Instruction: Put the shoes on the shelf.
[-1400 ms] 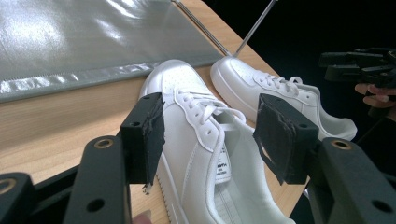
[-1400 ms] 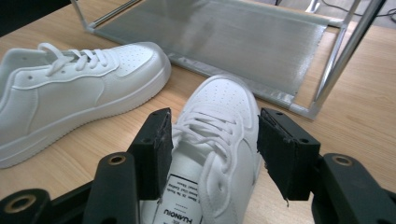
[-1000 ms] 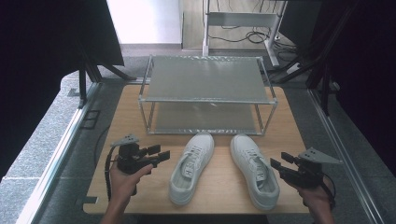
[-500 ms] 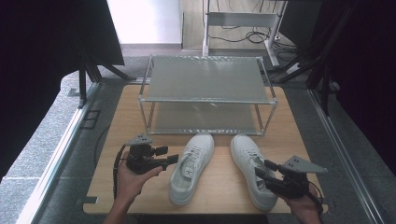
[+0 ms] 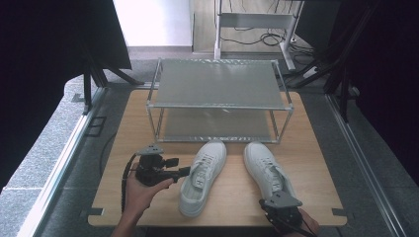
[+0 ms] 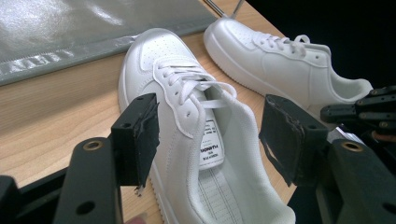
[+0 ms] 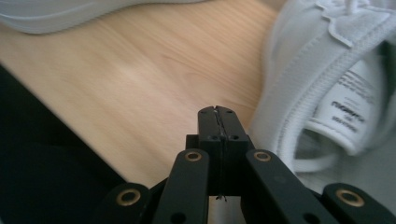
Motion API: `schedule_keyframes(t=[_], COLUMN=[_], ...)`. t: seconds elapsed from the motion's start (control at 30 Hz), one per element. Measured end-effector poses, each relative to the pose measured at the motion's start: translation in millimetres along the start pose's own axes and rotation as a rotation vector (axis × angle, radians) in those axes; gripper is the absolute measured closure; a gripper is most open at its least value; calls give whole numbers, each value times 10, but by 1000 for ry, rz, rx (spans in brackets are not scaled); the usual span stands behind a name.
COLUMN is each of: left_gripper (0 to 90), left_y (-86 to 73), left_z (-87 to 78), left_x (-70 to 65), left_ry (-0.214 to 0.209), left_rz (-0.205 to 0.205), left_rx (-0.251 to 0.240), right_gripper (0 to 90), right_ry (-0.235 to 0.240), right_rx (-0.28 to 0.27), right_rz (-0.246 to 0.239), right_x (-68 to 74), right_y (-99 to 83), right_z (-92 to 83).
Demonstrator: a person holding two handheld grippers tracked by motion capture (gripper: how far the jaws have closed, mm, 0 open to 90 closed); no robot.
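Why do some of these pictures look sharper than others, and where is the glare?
High view: evenly lit and sharp, with a pale sheen on the metal rack and dark surroundings. Left gripper view: the left shoe and the fingers are crisp, and glare whitens the rack's shelf. Right gripper view: the tabletop is smeared and soft, the right shoe close and slightly blurred.
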State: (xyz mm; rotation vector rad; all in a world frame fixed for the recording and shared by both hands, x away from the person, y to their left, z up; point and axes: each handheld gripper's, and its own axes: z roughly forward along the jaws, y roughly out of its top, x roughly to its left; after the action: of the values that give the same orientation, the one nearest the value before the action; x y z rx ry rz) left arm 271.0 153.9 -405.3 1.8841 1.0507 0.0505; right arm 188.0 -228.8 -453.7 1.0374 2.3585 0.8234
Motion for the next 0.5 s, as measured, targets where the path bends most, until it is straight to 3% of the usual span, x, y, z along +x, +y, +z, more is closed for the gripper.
schedule_keyframes(t=[0.1,0.2,0.37,0.4,0.47,0.5], left_gripper=[375,375,374,374,374,374], left_y=[-2,-11,-13,-5,1,19], left_z=[-2,23,21,10,5,1], left_x=[1,2,-9,-18,-24,-42], left_ry=[1,-1,0,2,3,9], left_rz=[-2,-1,0,5,10,20], left_rx=[2,13,16,15,15,20], right_gripper=[900,900,866,811,776,736], right_ry=[-35,4,36,107,159,159], right_rx=[0,-13,-34,-88,-153,-183], right_rz=[9,55,57,65,75,71], right_x=[-87,-182,-224,-245,-270,-290], right_y=[-46,-71,-79,-61,-12,30], right_z=[-42,-92,-110,-163,-242,-295])
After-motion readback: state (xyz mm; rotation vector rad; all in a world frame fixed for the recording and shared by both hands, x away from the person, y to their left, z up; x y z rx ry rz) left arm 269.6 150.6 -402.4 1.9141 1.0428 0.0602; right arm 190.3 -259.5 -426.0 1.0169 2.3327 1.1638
